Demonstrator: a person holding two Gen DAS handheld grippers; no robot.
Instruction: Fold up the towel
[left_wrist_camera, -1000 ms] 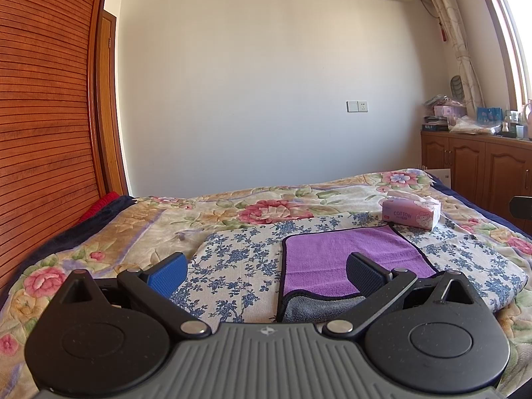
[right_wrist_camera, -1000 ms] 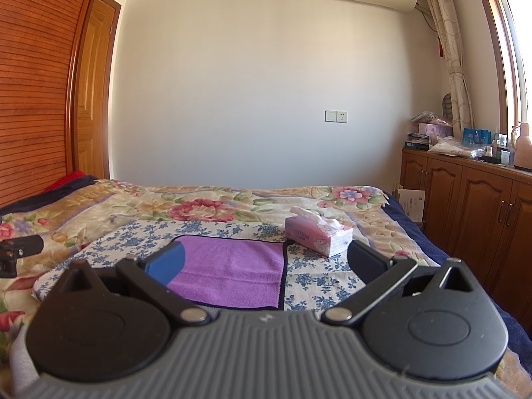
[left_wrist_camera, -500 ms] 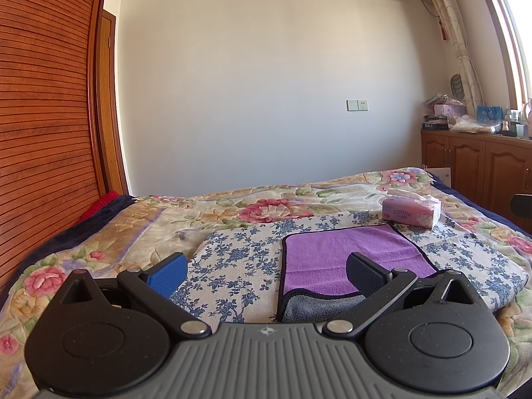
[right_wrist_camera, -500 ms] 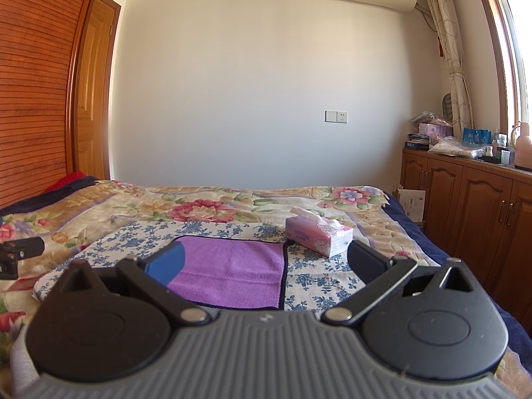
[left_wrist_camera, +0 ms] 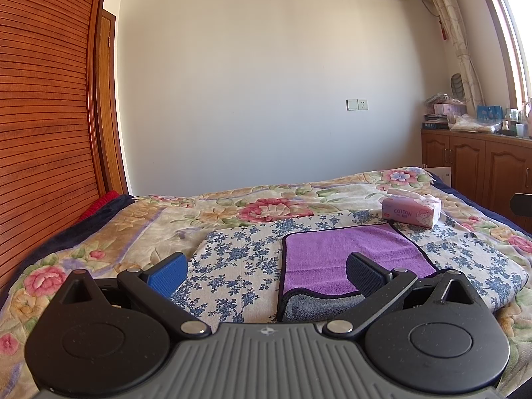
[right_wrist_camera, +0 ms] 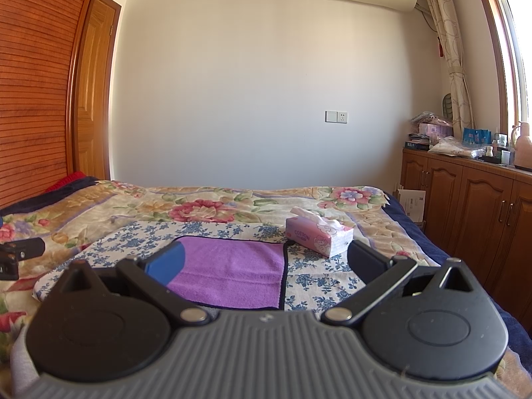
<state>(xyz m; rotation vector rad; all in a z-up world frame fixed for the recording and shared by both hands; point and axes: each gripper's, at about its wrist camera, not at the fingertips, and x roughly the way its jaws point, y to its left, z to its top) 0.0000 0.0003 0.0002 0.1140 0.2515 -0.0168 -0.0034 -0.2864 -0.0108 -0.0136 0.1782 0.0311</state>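
On bed – towel [left_wrist_camera: 345, 256] near edge hidden behind both spread tools [left_wrist_camera: 266, 274] [right_wrist_camera: 266, 262].

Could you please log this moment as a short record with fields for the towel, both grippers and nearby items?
towel: purple towel, flat on the blue-flowered cloth, near edge showing grey underside
left gripper: open, empty, above the bed
right gripper: open, empty
nearby: pink tissue box just beyond the towel's far right corner
fold: not yet begun
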